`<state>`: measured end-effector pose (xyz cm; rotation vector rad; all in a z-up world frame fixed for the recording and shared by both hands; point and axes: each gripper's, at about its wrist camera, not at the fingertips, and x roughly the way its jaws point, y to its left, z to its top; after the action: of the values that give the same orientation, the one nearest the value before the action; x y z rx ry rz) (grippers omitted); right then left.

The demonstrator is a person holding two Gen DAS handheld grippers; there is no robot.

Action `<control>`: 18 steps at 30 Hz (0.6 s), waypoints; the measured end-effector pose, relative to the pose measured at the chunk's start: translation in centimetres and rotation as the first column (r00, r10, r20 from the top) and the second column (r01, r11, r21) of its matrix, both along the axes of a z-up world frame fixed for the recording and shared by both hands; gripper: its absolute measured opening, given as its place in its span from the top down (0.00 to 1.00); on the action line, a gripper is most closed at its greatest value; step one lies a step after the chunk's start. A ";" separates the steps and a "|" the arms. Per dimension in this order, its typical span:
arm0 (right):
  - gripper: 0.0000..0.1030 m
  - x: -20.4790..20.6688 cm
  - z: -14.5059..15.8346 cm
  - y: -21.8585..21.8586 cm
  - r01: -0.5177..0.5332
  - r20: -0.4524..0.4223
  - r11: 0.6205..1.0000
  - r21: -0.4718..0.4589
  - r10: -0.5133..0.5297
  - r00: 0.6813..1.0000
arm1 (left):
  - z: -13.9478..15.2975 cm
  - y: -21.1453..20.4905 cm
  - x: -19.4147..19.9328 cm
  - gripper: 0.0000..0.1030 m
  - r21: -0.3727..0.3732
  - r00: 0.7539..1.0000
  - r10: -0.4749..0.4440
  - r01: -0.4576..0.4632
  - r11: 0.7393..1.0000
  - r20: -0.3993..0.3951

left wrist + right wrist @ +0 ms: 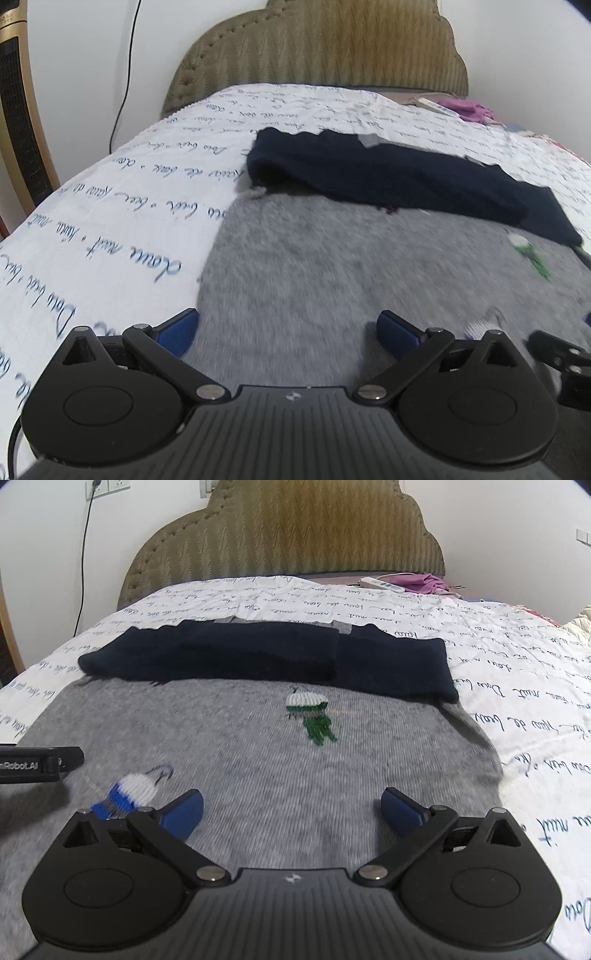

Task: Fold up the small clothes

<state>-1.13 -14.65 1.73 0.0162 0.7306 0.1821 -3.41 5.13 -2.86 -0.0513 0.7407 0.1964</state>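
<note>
Both grippers, left gripper (286, 332) and right gripper (291, 810), jaws apart over grey sweater (258, 768). Judgement: pinch the hem corners evenly, fold toward navy sleeves (258, 653).

One grey sweater (280, 775), one navy garment (266, 657), two hand-held grippers (291, 814).

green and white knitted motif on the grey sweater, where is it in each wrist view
Left wrist view: the green and white motif sits at the right edge, blurred, just below the dark navy sleeves' right end.
Right wrist view: the green and white motif sits near centre, just below the dark navy sleeves.
Shared landmark: the padded headboard.
</note>
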 end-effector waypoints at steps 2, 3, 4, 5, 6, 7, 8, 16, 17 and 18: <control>0.00 -0.8 0.4 0.0 -0.011 0.002 1.000 0.002 0.011 1.000 | 0.3 0.0 -1.0 0.00 -0.011 1.000 -0.007 0.007 1.000 -0.009; 0.00 -1.3 0.6 0.0 -0.017 0.003 1.000 0.005 0.017 1.000 | 0.5 0.0 -1.6 0.00 -0.016 1.000 -0.007 0.007 1.000 -0.012; 0.00 -1.7 0.8 0.0 -0.023 0.005 1.000 0.009 0.023 1.000 | 0.7 0.0 -2.2 0.00 -0.021 1.000 -0.007 0.006 1.000 -0.011; 0.00 -2.2 1.0 0.0 -0.029 0.006 0.999 0.013 0.029 1.000 | 0.9 0.0 -2.7 0.00 -0.023 1.000 -0.003 0.003 1.000 -0.008; 0.00 -2.7 1.1 0.0 -0.034 0.006 0.999 0.018 0.034 0.999 | 1.0 0.0 -3.3 0.00 -0.022 1.000 0.001 -0.002 1.000 -0.008; 0.00 -3.1 1.3 0.0 -0.041 0.006 0.999 0.022 0.040 0.999 | 1.2 -0.1 -3.6 0.00 -0.022 1.000 0.004 -0.004 1.000 -0.009; 0.00 -3.6 1.5 -0.1 -0.046 0.008 0.999 0.025 0.046 0.999 | 1.4 -0.2 -4.1 0.00 -0.023 1.000 0.001 -0.001 1.000 -0.010; 0.00 -6.7 2.9 -1.0 -0.068 0.000 0.994 0.086 0.069 0.998 | 2.2 -1.3 -6.9 0.00 0.034 0.999 -0.043 0.043 0.998 -0.019; 0.00 -7.1 3.1 -1.2 -0.071 0.003 0.994 0.087 0.071 0.997 | 2.3 -1.3 -7.1 0.00 0.032 0.999 -0.047 0.048 0.998 -0.020; 0.00 -7.4 3.2 -1.2 -0.076 0.006 0.993 0.085 0.076 0.997 | 2.4 -1.4 -7.4 0.00 0.028 0.998 -0.053 0.053 0.998 -0.022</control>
<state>-8.49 -15.86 4.91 0.0694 0.7204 0.2858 -10.77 3.75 -0.46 -0.0025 0.7591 0.1569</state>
